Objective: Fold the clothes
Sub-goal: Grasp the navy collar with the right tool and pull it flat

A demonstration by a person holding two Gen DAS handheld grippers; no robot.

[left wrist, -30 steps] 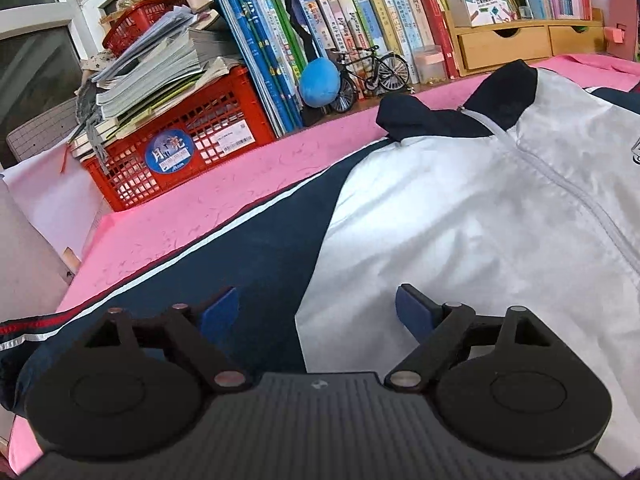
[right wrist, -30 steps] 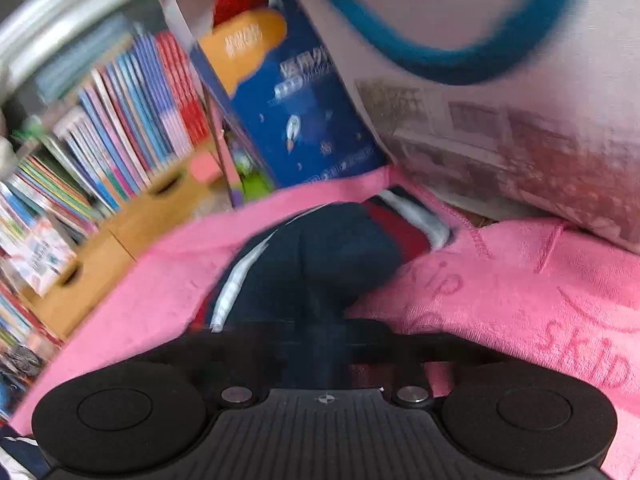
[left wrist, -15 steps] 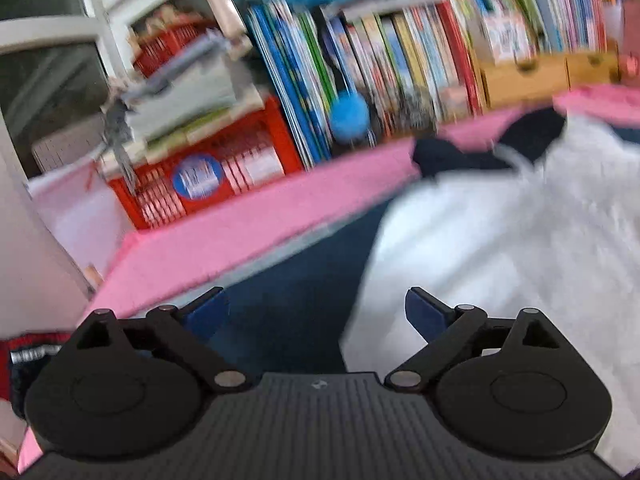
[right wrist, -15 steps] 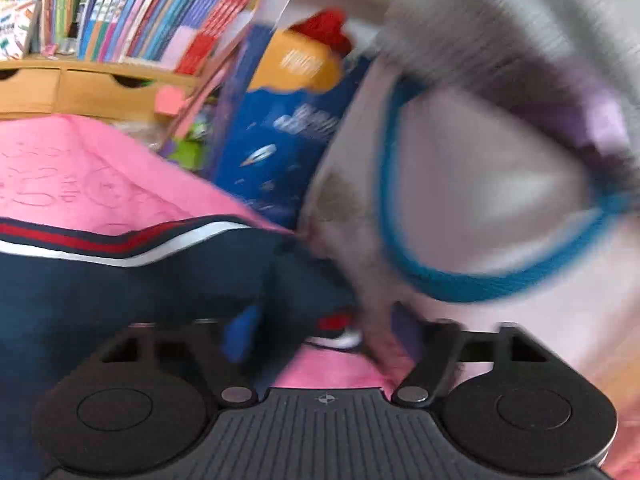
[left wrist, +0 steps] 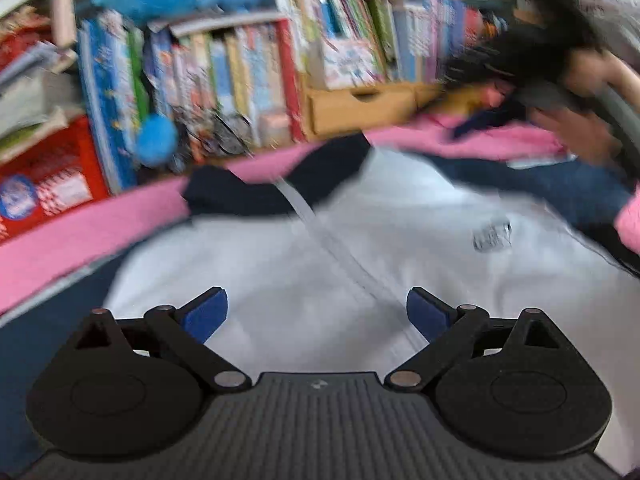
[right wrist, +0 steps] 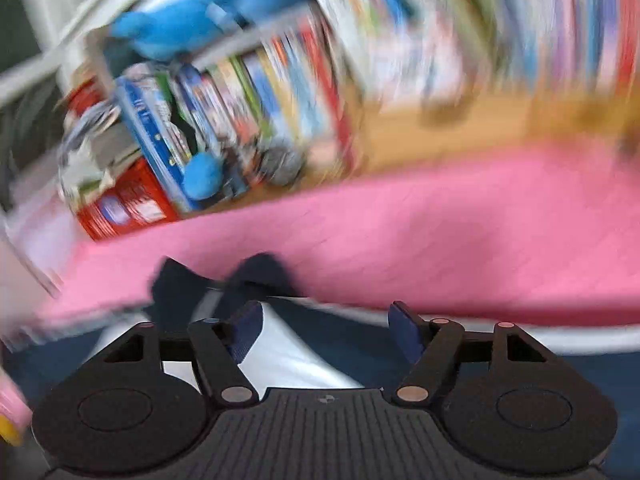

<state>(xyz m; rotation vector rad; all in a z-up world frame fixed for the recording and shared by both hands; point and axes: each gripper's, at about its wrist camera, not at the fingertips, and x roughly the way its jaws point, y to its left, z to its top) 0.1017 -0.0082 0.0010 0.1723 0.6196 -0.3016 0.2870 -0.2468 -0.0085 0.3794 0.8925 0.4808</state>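
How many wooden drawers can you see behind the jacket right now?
1 for sure: a wooden drawer on the shelf beyond the jacket collar. Blur may hide another to its right.

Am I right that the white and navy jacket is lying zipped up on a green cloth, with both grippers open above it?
Not quite: the cloth under the jacket is pink, not green, as the left wrist view shows. The rest holds: the jacket is zipped, and the left gripper and right gripper are both open above it.
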